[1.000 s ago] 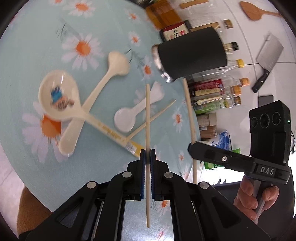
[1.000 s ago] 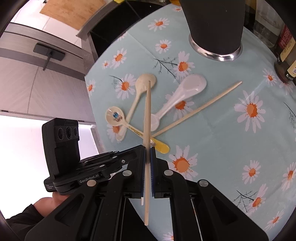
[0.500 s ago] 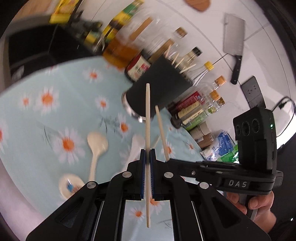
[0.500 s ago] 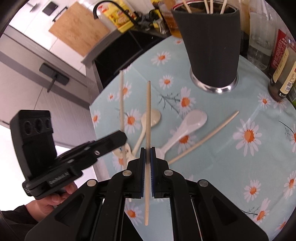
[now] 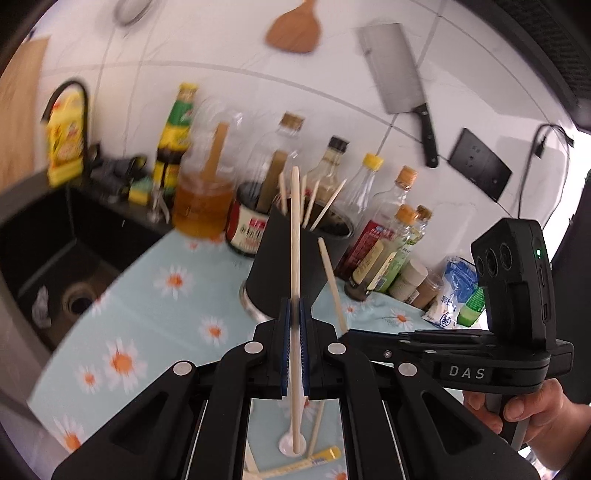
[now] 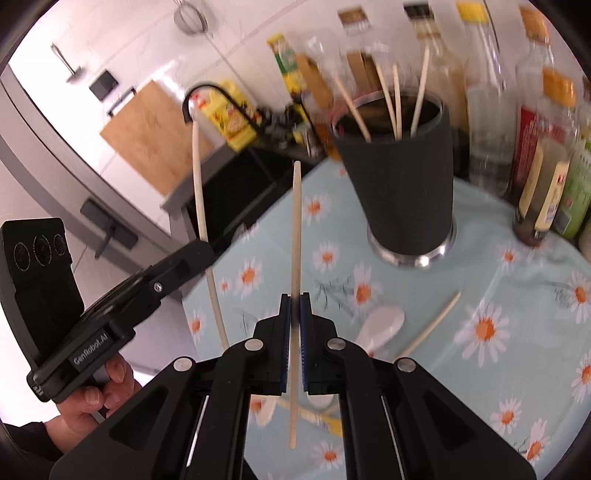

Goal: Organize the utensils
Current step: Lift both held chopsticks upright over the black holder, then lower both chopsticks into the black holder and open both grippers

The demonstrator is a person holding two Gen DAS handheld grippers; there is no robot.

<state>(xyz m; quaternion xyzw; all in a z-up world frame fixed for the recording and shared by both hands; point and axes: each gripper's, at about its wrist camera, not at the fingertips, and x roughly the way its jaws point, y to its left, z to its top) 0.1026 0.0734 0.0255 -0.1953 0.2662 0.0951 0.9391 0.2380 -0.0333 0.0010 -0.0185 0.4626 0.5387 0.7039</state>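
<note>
My left gripper [image 5: 294,308] is shut on a pale wooden chopstick [image 5: 295,236] held upright in front of the black utensil holder [image 5: 288,266], which holds several chopsticks. My right gripper [image 6: 294,304] is shut on another chopstick [image 6: 295,236], raised above the table to the left of the holder [image 6: 402,177]. The right gripper also shows in the left wrist view [image 5: 347,332] with its chopstick [image 5: 330,280]. The left gripper shows in the right wrist view [image 6: 207,251] with its chopstick [image 6: 201,206]. A white spoon [image 6: 380,325] and a loose chopstick [image 6: 430,325] lie on the daisy tablecloth [image 6: 517,295].
Sauce and oil bottles [image 5: 384,236] stand in a row behind the holder. A black sink [image 5: 55,258] lies at the left. A cleaver [image 5: 402,85] and a wooden spatula [image 5: 295,33] hang on the tiled wall. A yellow-handled spoon [image 6: 325,417] lies below the right gripper.
Both grippers have lifted their chopsticks off the table and tilted up, moving toward the black holder. The spoons have dropped out of the left wrist view.
</note>
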